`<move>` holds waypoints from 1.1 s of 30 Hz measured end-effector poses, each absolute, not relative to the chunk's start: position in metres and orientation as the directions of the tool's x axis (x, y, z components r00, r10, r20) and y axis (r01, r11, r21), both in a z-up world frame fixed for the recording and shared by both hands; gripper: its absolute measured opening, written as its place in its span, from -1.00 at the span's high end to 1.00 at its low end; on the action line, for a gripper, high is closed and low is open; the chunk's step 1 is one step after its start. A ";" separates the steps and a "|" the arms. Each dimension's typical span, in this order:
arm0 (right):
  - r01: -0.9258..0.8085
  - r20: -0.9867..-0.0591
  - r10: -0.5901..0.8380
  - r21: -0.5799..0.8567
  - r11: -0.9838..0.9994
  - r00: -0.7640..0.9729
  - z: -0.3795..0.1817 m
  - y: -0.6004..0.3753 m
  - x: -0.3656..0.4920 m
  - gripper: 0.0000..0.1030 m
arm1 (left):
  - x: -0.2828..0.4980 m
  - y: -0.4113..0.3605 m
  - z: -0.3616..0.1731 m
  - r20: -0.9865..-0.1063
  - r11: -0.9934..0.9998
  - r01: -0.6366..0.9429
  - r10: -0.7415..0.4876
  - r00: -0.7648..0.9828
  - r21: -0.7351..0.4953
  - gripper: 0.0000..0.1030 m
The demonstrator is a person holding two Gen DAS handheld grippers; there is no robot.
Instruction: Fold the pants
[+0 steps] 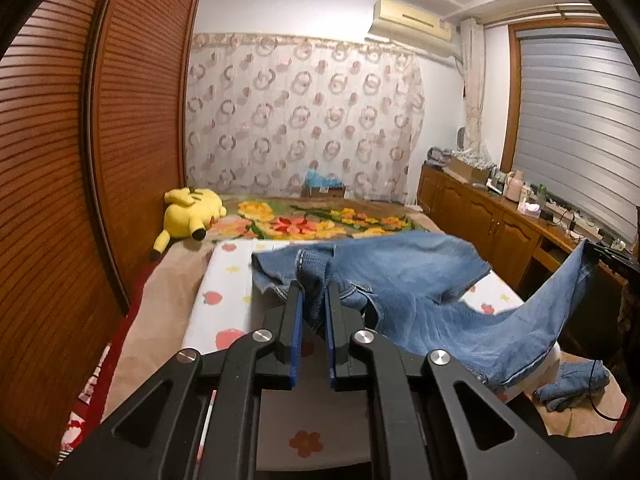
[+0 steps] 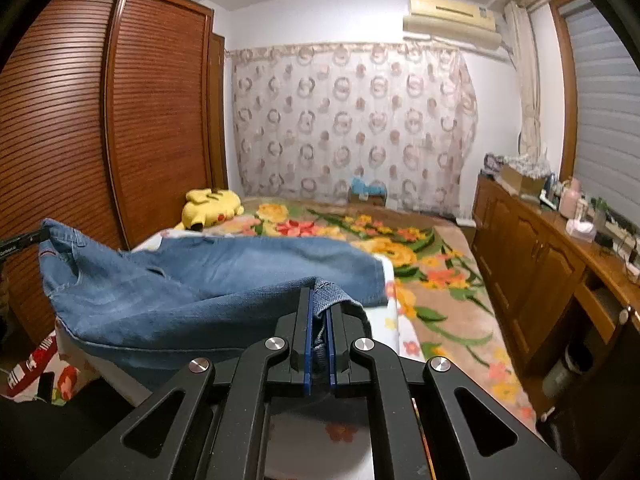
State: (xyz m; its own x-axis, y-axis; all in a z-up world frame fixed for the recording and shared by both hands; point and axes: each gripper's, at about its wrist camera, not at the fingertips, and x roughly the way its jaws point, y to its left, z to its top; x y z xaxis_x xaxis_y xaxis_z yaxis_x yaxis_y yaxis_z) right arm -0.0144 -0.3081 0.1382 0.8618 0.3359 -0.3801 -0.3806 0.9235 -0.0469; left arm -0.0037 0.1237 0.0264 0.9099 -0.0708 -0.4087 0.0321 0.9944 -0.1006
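A: Where are the jeans (image 1: 404, 280)?

B: Draped across the white strawberry-print sheet (image 1: 224, 292) on the near end of the bed, lifted at 2 edges.

A: And the claws?

B: The left gripper (image 1: 313, 294) pinches a denim band; the right gripper (image 2: 319, 304) clamps another edge. A yellow plush toy (image 1: 192, 216) lies far left.
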 end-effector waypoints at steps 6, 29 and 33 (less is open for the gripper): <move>-0.386 -0.330 0.337 -0.094 0.918 0.882 0.134 -0.309 -0.039 0.90 | -0.009 0.128 0.041 -0.373 0.995 0.029 -0.064 0.926 -0.097 0.80; -0.366 -0.431 0.293 -0.096 0.926 0.854 0.090 -0.306 0.017 0.90 | 0.052 0.132 -0.020 -0.499 0.995 0.003 -0.051 0.865 -0.098 0.80; -0.356 -0.411 0.295 -0.080 0.931 0.863 0.092 -0.300 0.037 0.90 | 0.071 0.131 -0.009 -0.488 0.997 0.009 -0.048 0.871 -0.081 0.80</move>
State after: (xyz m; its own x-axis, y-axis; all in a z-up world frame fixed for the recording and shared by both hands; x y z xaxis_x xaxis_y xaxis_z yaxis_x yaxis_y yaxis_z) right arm 0.0375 -0.3002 0.0919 0.8627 0.2947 -0.4109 -0.3560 0.9311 -0.0796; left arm 0.0714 0.1311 -0.0086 0.8713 -0.0477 -0.4885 0.0089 0.9966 -0.0815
